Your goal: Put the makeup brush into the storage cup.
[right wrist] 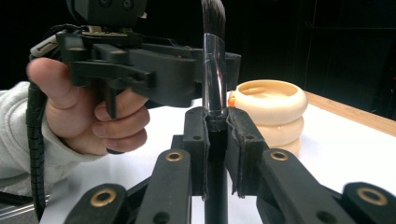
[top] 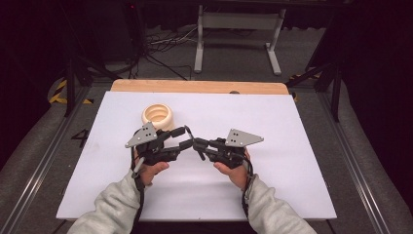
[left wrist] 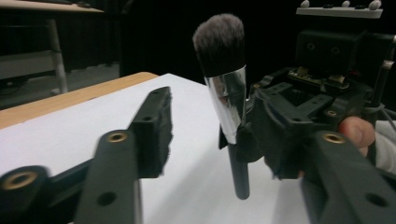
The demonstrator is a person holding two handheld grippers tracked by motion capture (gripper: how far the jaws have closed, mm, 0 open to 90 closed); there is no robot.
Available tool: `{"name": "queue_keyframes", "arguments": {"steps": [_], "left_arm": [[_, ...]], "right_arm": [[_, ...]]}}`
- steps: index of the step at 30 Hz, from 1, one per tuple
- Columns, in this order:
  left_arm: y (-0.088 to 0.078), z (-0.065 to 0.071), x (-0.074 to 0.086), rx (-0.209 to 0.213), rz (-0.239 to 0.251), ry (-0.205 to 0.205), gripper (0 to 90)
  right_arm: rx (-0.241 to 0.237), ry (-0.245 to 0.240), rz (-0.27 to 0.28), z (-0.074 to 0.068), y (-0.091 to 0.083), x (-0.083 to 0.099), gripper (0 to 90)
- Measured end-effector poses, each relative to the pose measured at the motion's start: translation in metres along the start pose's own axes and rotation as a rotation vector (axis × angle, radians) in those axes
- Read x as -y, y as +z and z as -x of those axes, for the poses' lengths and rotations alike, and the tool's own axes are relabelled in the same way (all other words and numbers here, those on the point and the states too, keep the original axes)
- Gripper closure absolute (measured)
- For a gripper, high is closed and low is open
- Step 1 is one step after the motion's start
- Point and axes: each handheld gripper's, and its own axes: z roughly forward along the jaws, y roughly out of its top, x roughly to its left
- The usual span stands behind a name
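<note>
A makeup brush (left wrist: 229,105) with dark bristles, a silver ferrule and a black handle stands upright above the white board. My right gripper (right wrist: 215,135) is shut on its handle just below the ferrule. In the high view the right gripper (top: 198,145) meets my left gripper (top: 182,138) at the middle of the board, with the brush (top: 195,142) between them. The left gripper (left wrist: 219,140) is open, its jaws standing wide on either side of the brush without touching it. A cream ribbed cup (top: 157,116) sits just beyond the left gripper, also the cup (right wrist: 271,109) behind the brush.
The white board (top: 272,122) covers a wooden table whose far edge (top: 199,87) shows behind it. Beyond the table are floor cables (top: 165,46) and a white stand (top: 238,22). Metal rails (top: 350,161) run along both sides.
</note>
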Motion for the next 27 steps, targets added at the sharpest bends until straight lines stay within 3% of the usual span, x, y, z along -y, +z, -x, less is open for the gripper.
{"name": "queue_keyframes", "arguments": {"steps": [7, 13, 24, 27], "left_arm": [[0.0076, -0.0009, 0.0014, 0.059, 0.009, -0.025, 63.4], [0.0078, 0.0009, 0.0014, 0.086, 0.025, -0.008, 71.4], [0.0092, 0.0046, 0.0014, 0.049, 0.012, 0.018, 73.2], [0.0081, 0.0044, 0.0005, 0.037, 0.013, 0.017, 73.4]], "right_arm": [[-0.016, 0.0, 0.005, -0.0002, 0.0, 0.0006, 79.6], [-0.028, -0.002, 0.011, -0.0007, 0.0, 0.001, 79.6], [-0.029, 0.01, 0.01, 0.0004, 0.0026, 0.0037, 78.5], [-0.028, 0.004, -0.007, -0.0001, 0.0042, 0.0046, 72.8]]}}
